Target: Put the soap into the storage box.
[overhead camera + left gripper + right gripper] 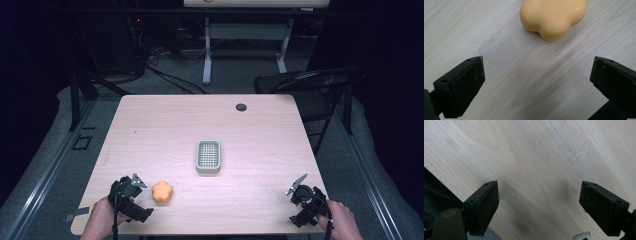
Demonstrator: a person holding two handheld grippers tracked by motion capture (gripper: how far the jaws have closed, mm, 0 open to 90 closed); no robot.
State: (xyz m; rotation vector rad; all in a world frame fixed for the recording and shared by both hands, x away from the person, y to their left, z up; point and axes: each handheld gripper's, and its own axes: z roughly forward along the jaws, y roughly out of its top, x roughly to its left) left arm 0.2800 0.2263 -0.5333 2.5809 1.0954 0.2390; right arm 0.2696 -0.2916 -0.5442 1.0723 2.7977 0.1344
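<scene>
Gaping left tongs (pixel 537 82), yellow soap (pixel 554 17) ahead

Looked like a lab or a recording room, not a home. Dark all around, with only the pale wooden table (pixel 150 130) lit from above. Behind it, black cables (pixel 165 75) lying loose on the grey floor (pixel 235 75) near dark equipment with a small red light (pixel 138 20). Further back, a second table on white metal legs (pixel 207 50). To the right, a black folding chair (pixel 310 85) standing beside the table.
</scene>
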